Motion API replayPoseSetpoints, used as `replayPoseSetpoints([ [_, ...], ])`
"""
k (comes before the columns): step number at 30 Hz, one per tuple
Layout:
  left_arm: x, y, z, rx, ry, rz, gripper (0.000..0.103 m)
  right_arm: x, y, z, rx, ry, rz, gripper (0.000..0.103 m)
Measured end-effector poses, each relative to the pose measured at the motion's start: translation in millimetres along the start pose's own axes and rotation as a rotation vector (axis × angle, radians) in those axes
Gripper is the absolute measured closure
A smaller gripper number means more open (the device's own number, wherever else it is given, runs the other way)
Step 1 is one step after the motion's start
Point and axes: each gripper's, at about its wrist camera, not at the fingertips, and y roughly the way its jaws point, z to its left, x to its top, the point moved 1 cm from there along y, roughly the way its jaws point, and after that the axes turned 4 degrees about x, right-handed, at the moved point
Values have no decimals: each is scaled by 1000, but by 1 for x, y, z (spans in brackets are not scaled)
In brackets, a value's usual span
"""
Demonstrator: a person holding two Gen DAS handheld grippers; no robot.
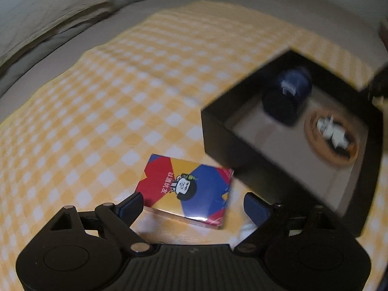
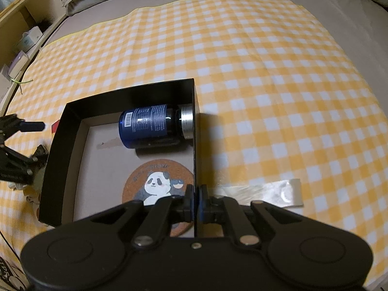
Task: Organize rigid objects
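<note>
A black open box [image 2: 60,145] lies on the yellow checked cloth; it also shows in the left wrist view [image 1: 242,160]. Inside lie a dark blue bottle [image 2: 148,126] on its side and a round cork panda coaster [image 2: 155,184]. My right gripper [image 2: 196,201] is shut on the box's right wall. A colourful card box [image 1: 186,189] lies flat on the cloth just left of the black box. My left gripper [image 1: 194,206] is open, its fingers on either side of the card box's near end, and it shows at the left edge of the right wrist view [image 2: 31,126].
A clear plastic wrapper [image 2: 274,191] lies on the cloth right of the black box. A wooden shelf [image 2: 21,24] with small items stands at the far left. Grey bedding [image 1: 48,12] lies beyond the cloth.
</note>
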Motion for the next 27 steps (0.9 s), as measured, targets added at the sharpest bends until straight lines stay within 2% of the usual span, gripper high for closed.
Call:
replayPoseSetpoints([
  [5, 8, 19, 11, -8, 37, -5, 9, 1, 0, -3, 16, 18, 7, 97],
  [7, 11, 27, 14, -41, 49, -4, 9, 1, 1, -3, 20, 22, 9, 97],
  [12, 14, 41, 24, -97, -18, 46, 9, 3, 3, -3, 27, 26, 21, 97],
  [17, 16, 42, 26, -51, -91, 66, 10, 5, 6, -5, 41, 39, 32, 96],
  [20, 15, 36, 34, -11, -206, 56, 10, 5, 7, -4, 33, 37, 35, 96],
  [24, 12, 6, 53, 5, -427, -25, 11, 5, 8, -2, 25, 31, 35, 97],
  [27, 11, -21, 60, -19, -595, -95, 11, 5, 9, -2, 25, 32, 34, 97],
])
